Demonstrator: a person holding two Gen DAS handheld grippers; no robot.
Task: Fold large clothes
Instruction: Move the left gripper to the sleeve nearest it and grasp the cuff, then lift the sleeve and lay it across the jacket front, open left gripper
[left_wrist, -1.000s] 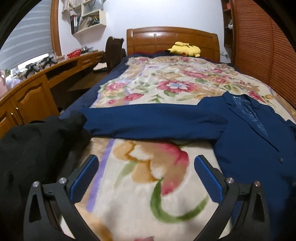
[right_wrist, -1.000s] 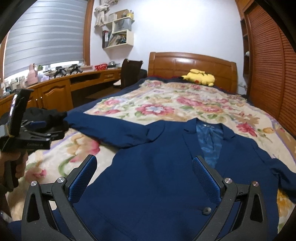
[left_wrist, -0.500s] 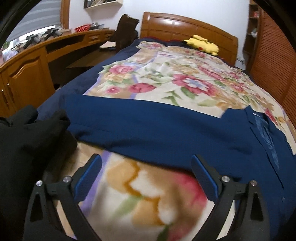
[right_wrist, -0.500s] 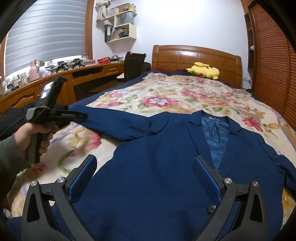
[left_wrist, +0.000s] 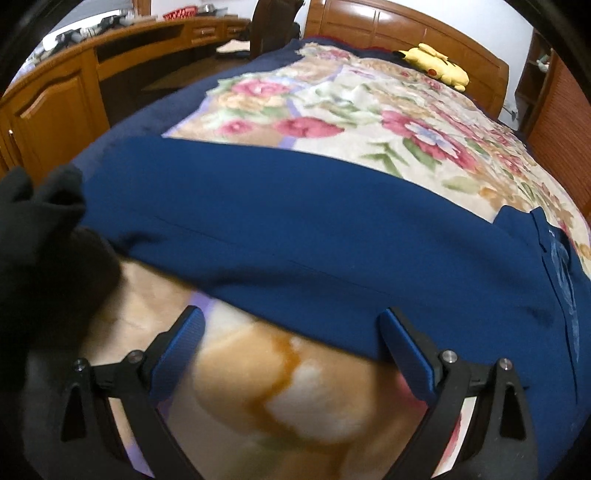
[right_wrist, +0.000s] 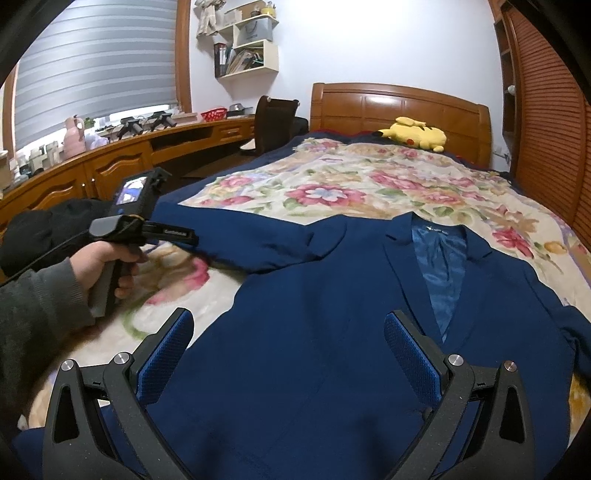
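Blue jacket (right_wrist: 314, 350) flat on floral bed (right_wrist: 369, 184) | left claw (left_wrist: 291, 332) wide, closing slightly, at outstretched sleeve (left_wrist: 258, 229) edge | right claw (right_wrist: 288, 332) wide, empty, above jacket front

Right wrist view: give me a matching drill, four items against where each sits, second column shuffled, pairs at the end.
Items:
1. blue jacket
2. yellow plush toy
3. black garment
4. red basket

Places:
A. on the wooden desk
B. spread flat on the floral blanket
C. by the headboard
D. at the bed's left edge, beyond the left hand-held gripper

Pairs: 1-B, 2-C, 3-D, 4-A
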